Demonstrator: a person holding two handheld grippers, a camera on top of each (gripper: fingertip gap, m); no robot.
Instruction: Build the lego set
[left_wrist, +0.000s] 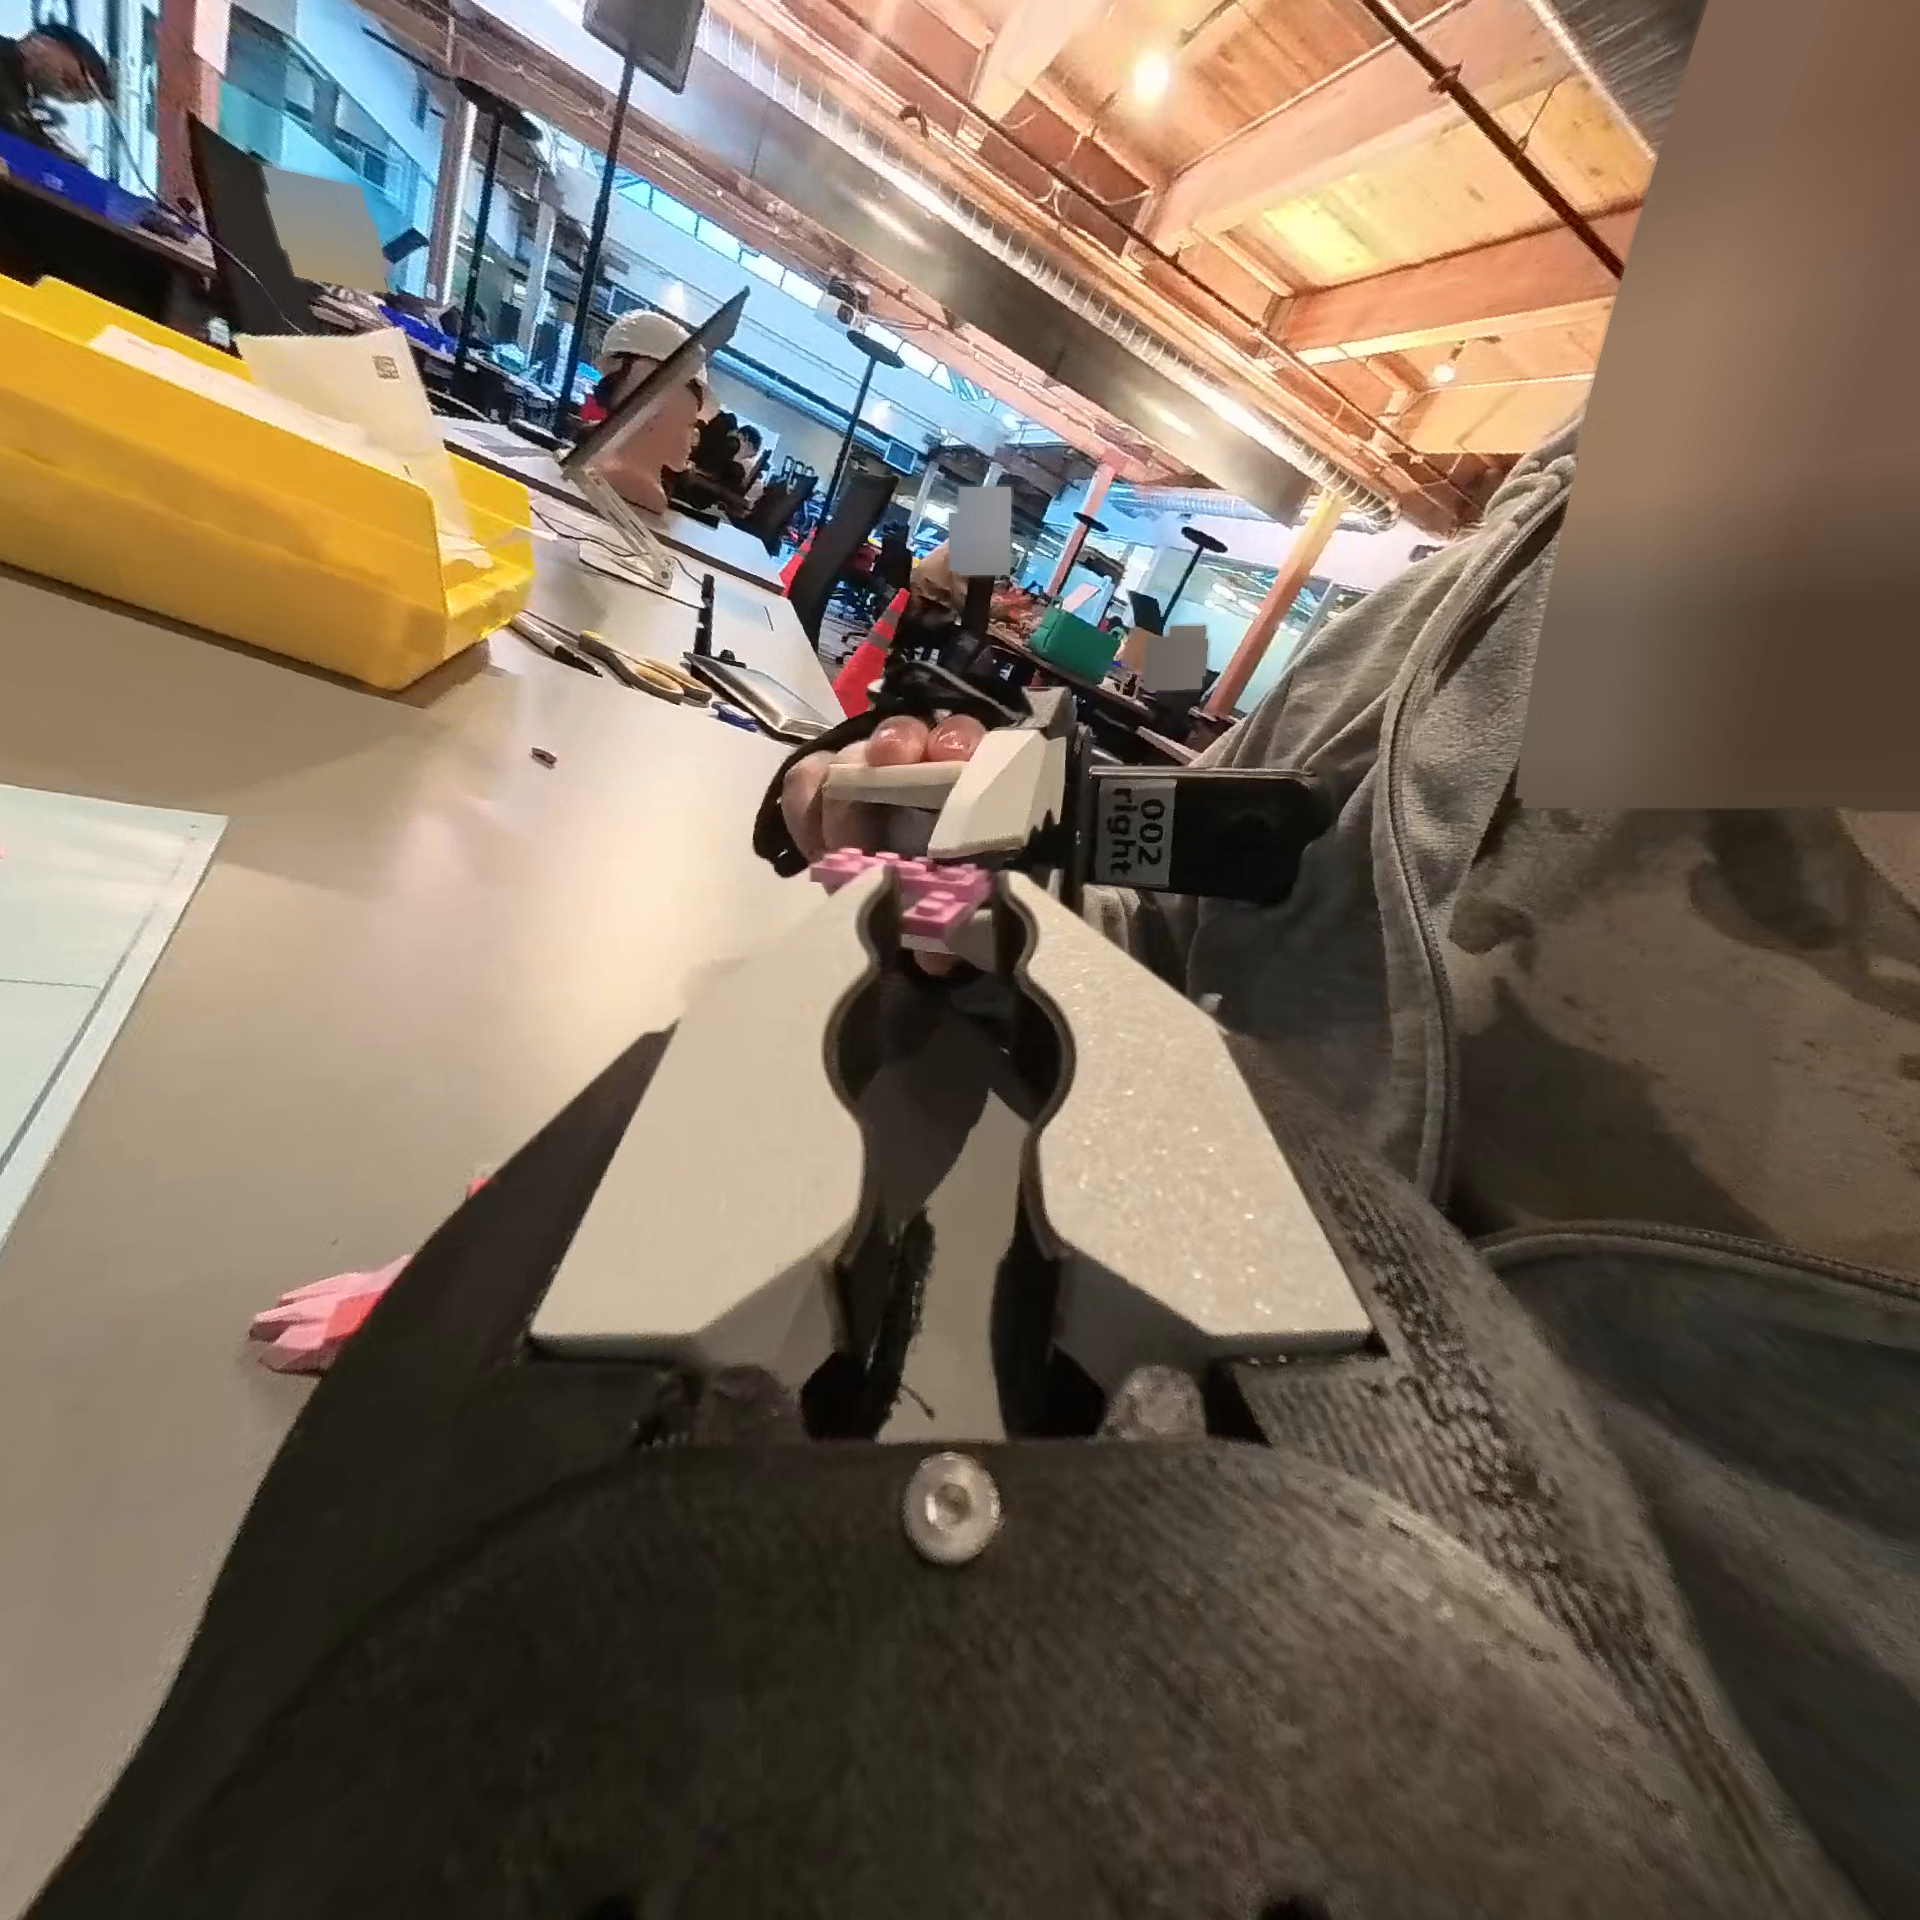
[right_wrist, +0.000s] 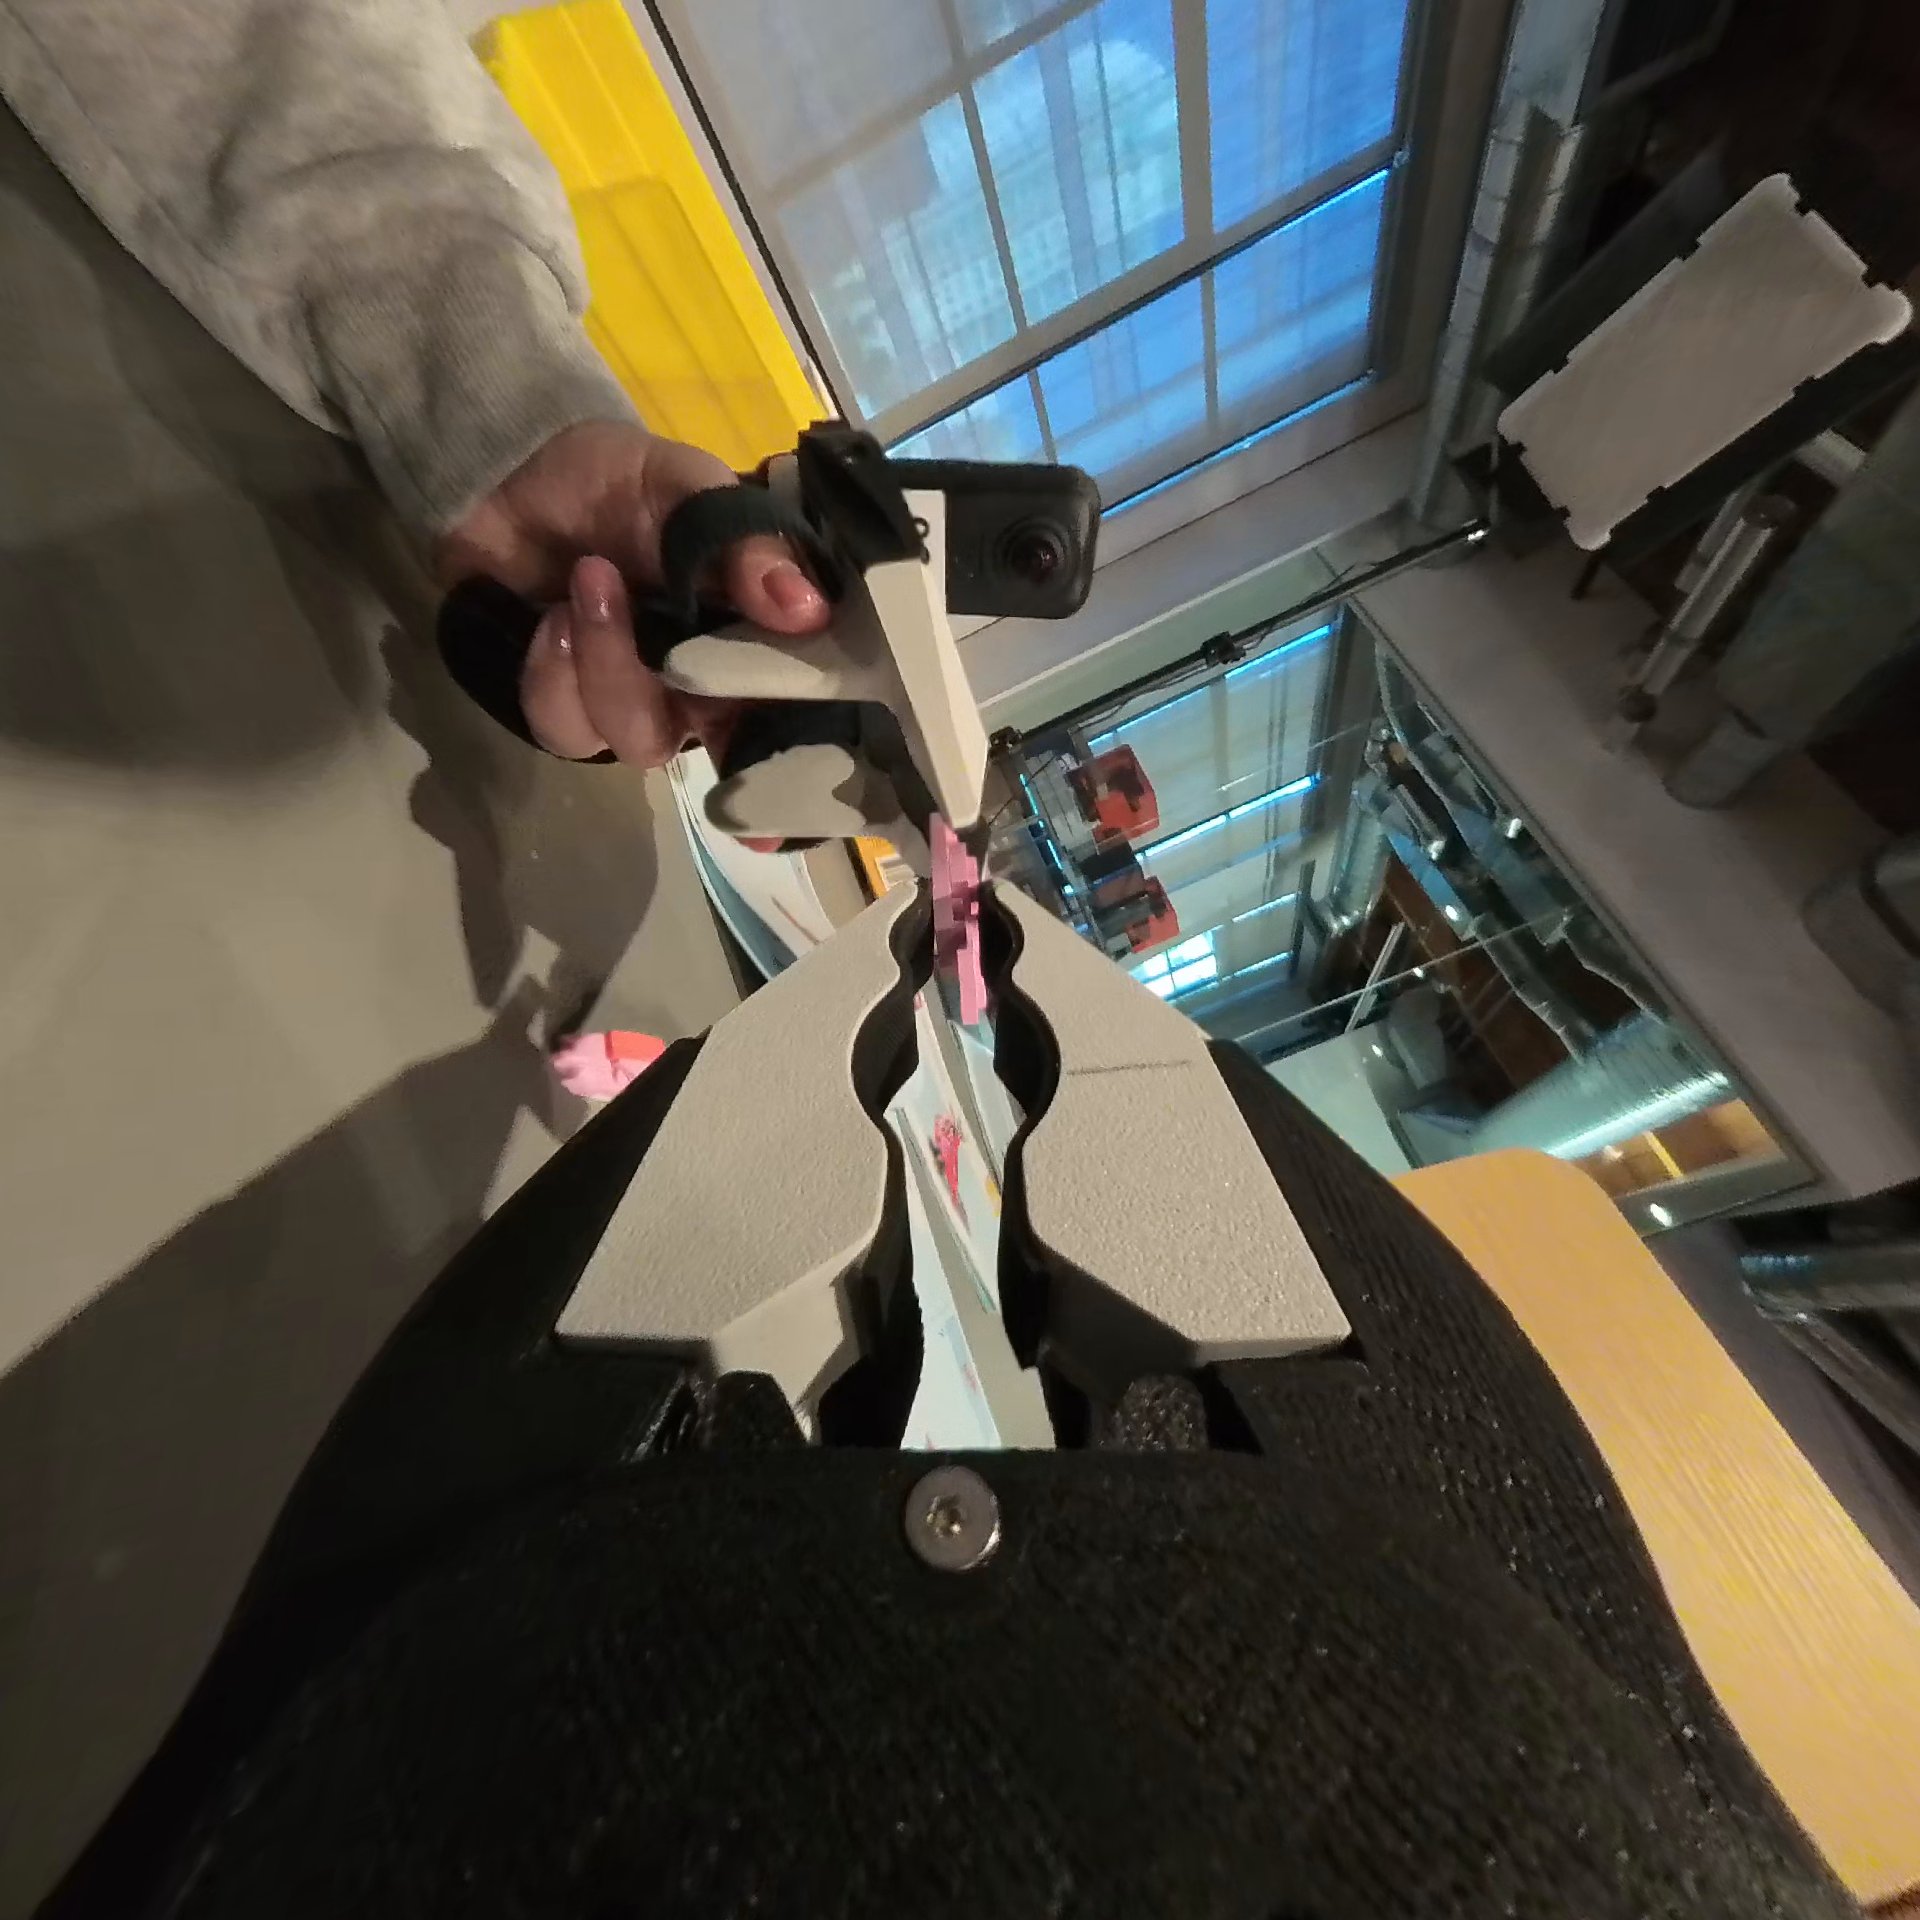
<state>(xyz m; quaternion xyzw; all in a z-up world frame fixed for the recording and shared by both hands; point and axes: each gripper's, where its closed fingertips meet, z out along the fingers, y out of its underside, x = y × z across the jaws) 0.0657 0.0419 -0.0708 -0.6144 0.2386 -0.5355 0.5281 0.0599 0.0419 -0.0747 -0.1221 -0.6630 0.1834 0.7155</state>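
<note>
Desk (left_wrist: 343, 935): grey, wide, runs along the left of the L wrist view. Carries a yellow bin (left_wrist: 239, 520) at the far side and a white sheet (left_wrist: 73, 935) near its left edge.

Left claw (left_wrist: 940, 904): closed on the pink lego assy (left_wrist: 935, 899), tips pinching one end. Held above the desk edge, in front of the person's grey sweatshirt (left_wrist: 1403, 831).

Right claw (right_wrist: 956, 904): closed on the same pink lego assy (right_wrist: 956, 914) from the opposite side; plates sit edge-on between its tips. Both claws meet tip to tip; assy is clear of the desk, in mid-air.

Loose pink pieces (left_wrist: 322, 1314): on the desk near the front edge, partly hidden by the left claw body.

Handling (est.): assy is small, light, rigid plastic w/ smooth faces, so likely to slip or rotate if pinched at a corner. Stud joints can pop apart under twist. Rec. grip: across flat side faces, near the joint being pressed, w/ force in line w/ the studs. Avoid levering on thin plate ends.
</note>
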